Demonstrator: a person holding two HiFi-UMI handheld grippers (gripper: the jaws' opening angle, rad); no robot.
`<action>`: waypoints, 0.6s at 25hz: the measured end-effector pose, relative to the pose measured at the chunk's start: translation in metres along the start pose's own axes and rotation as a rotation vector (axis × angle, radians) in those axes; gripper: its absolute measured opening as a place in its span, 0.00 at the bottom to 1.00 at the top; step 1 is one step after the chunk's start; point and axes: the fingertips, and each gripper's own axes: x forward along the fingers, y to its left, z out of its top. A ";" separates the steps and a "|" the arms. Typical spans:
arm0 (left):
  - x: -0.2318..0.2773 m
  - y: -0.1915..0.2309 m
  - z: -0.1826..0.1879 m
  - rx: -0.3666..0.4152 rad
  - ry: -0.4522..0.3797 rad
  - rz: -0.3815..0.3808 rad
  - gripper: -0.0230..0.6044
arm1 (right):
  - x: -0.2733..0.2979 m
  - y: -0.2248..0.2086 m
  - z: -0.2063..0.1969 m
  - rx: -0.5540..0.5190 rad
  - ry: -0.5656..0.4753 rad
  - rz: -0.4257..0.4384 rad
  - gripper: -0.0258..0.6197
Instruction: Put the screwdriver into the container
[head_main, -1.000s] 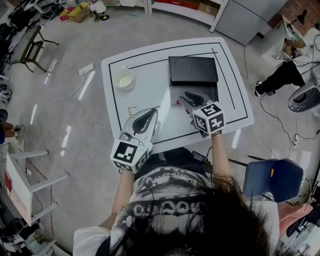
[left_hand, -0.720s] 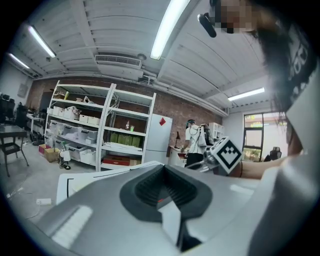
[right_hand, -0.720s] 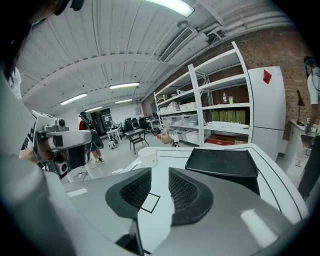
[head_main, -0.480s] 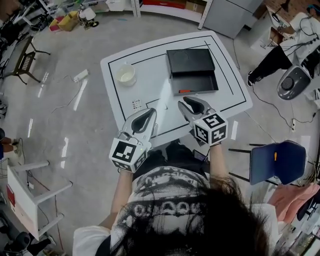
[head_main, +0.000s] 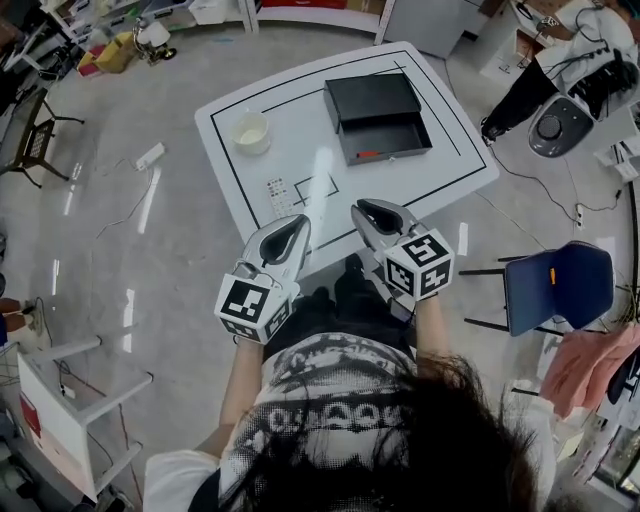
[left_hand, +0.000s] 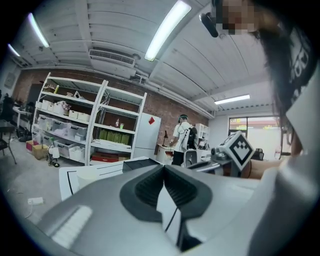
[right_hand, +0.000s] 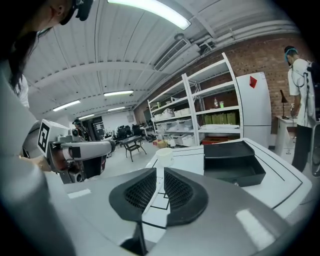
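The screwdriver (head_main: 368, 154), with a red-orange handle, lies in the open front tray of the black container (head_main: 375, 100) at the far side of the white table (head_main: 300, 150). Both grippers hover at the table's near edge, well short of the container. My left gripper (head_main: 299, 221) is shut with its tips touching (left_hand: 163, 170) and holds nothing. My right gripper (head_main: 362, 208) has just been closing. Its jaws stand a narrow slit apart (right_hand: 160, 172) with nothing between them. In the right gripper view the container (right_hand: 232, 160) sits ahead to the right.
A white cup (head_main: 250, 131) stands at the table's far left, also seen in the right gripper view (right_hand: 163, 156). A blue chair (head_main: 555, 285) stands right of the table. A person (right_hand: 302, 100) stands beyond the table near the shelves.
The right gripper has pulled back from the tray to the table's near edge, leaving the screwdriver inside, and its jaws have narrowed. The left gripper has drawn back too.
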 end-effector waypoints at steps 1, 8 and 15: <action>-0.003 -0.002 -0.001 -0.002 0.000 -0.006 0.04 | -0.003 0.004 -0.002 0.001 -0.002 -0.006 0.10; -0.012 -0.020 -0.007 -0.005 0.000 -0.039 0.04 | -0.023 0.020 -0.007 0.003 -0.015 -0.021 0.05; -0.013 -0.050 -0.005 0.002 -0.002 -0.030 0.04 | -0.053 0.020 -0.013 0.013 -0.031 -0.002 0.04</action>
